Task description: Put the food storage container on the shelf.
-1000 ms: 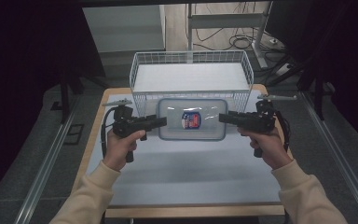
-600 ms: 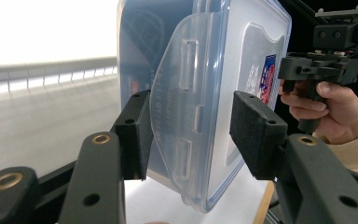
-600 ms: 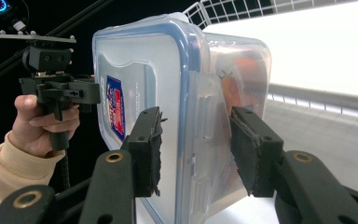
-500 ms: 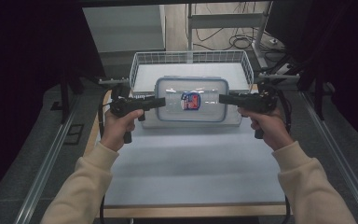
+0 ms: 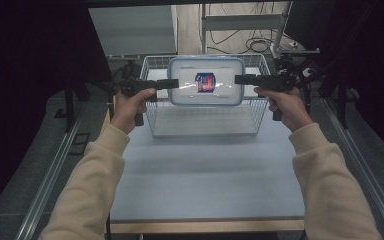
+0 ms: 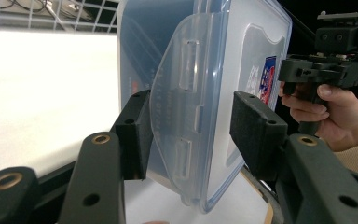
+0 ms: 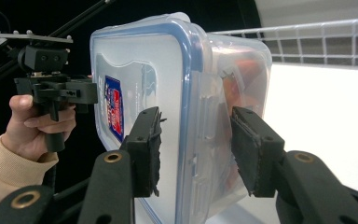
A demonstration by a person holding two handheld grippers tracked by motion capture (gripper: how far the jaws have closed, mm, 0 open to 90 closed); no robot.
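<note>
A clear plastic food container (image 5: 206,81) with a blue-sealed snap lid is held in the air between the two grippers, above the white wire basket (image 5: 205,120) that stands on the table (image 5: 205,185). The left gripper (image 5: 172,83) is closed on one short end of the box and the right gripper (image 5: 240,79) on the opposite end, so the box hangs level between the fingertips of both. In the left gripper view, the pads (image 6: 137,135) are seen on either side of the locking flap (image 6: 182,126), one against the base side and one towards the lid side; the right gripper view shows the same kind of grip, with the pads (image 7: 147,149) clamped across the lid edge and the wall. A red and blue label (image 5: 205,82) is fixed on the lid, midway between the two grippers, and something orange is dimly seen inside, near the right fingers. The box is judged to be stiff and fairly light, but its smooth plastic is probably slippery against the pads, and the hinged flaps can give a little under pressure. A firmer hold is expected where the rim and lid edge are thick, at the middle of each short end, with both sides kept at equal height so that the box is not tilted.
</note>
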